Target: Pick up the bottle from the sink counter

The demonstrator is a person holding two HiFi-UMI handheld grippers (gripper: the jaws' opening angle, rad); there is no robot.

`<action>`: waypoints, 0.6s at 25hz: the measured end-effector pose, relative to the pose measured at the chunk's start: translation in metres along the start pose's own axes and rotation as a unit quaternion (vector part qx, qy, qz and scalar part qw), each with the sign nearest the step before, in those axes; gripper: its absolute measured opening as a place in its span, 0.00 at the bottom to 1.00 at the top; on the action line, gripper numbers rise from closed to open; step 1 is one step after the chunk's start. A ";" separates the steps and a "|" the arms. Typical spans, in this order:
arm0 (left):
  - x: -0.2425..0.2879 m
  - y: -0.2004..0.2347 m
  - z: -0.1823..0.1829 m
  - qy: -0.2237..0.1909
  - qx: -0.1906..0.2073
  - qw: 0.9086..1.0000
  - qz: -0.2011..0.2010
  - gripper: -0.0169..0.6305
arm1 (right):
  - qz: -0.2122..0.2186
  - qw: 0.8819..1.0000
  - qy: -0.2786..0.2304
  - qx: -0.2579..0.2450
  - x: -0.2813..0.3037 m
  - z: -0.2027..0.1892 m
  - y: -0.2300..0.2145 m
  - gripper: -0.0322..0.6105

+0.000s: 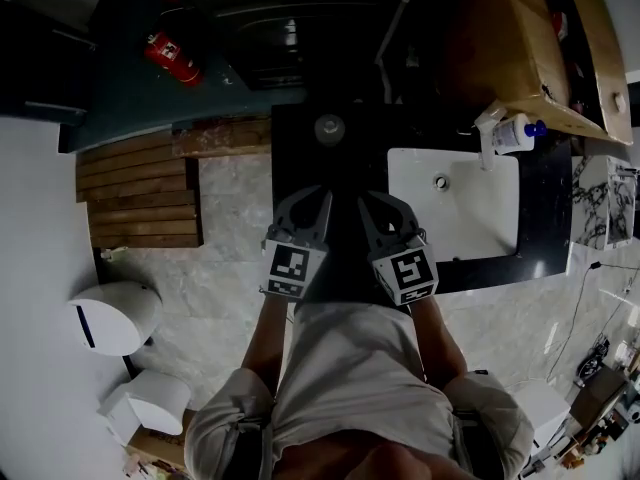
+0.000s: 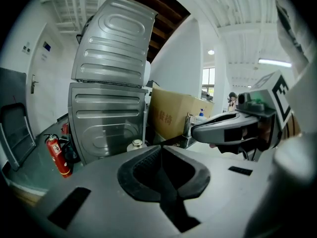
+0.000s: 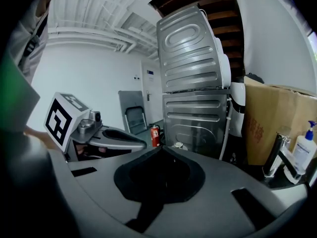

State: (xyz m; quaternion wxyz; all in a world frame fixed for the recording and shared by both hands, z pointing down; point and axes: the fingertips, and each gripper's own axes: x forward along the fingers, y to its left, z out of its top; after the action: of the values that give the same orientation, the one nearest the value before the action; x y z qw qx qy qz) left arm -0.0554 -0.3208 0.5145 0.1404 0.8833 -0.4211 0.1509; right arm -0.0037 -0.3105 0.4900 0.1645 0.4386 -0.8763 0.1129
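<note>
The bottle (image 1: 515, 133) is white with a blue pump top and stands at the far edge of the sink counter (image 1: 545, 218), beside the faucet (image 1: 487, 140). It shows small and distant in the left gripper view (image 2: 200, 115) and at the right edge of the right gripper view (image 3: 303, 150). My left gripper (image 1: 320, 196) and right gripper (image 1: 364, 198) hang side by side over a dark surface left of the sink, well short of the bottle. Both are shut with nothing between the jaws, as seen at the left gripper (image 2: 161, 148) and the right gripper (image 3: 161, 148).
A white basin (image 1: 455, 203) is set in the counter. A large cardboard box (image 1: 530, 38) stands behind the bottle. Stacked metal appliances (image 2: 111, 83) rise ahead, with a small round lidded thing (image 1: 329, 128) before them. A red fire extinguisher (image 1: 170, 56) and wooden slats (image 1: 140, 188) lie left.
</note>
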 end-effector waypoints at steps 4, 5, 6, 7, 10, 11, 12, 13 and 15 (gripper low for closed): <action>0.012 0.011 -0.008 0.008 0.000 1.000 0.000 0.03 | -0.005 1.000 0.008 0.003 0.014 -0.007 -0.002 0.04; 0.014 0.014 -0.010 0.010 -0.002 1.000 0.000 0.03 | -0.007 1.000 0.011 0.004 0.016 -0.008 -0.002 0.04; 0.017 0.017 -0.012 0.011 -0.004 1.000 0.000 0.03 | -0.008 1.000 0.012 0.005 0.019 -0.010 -0.002 0.04; 0.019 0.020 -0.014 0.012 -0.005 1.000 -0.001 0.03 | -0.009 1.000 0.014 0.005 0.022 -0.011 -0.003 0.04; 0.028 0.026 -0.020 0.017 -0.004 1.000 -0.005 0.03 | -0.014 1.000 0.017 0.008 0.030 -0.015 -0.005 0.04; 0.031 0.028 -0.022 0.019 -0.002 1.000 -0.007 0.03 | -0.015 1.000 0.018 0.009 0.032 -0.016 -0.006 0.04; 0.034 0.029 -0.023 0.021 -0.001 1.000 -0.009 0.03 | -0.016 1.000 0.019 0.010 0.035 -0.018 -0.007 0.04; 0.037 0.030 -0.024 0.023 0.000 1.000 -0.011 0.03 | -0.017 1.000 0.020 0.011 0.037 -0.019 -0.008 0.04; 0.042 0.033 -0.026 0.025 0.003 1.000 -0.012 0.03 | -0.019 0.999 0.022 0.013 0.041 -0.021 -0.010 0.04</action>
State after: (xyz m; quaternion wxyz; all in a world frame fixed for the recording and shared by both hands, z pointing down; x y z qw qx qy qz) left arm -0.0599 -0.3606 0.5584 0.1500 0.8846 -0.4063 0.1730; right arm -0.0148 -0.3393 0.5259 0.1797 0.4545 -0.8625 0.1311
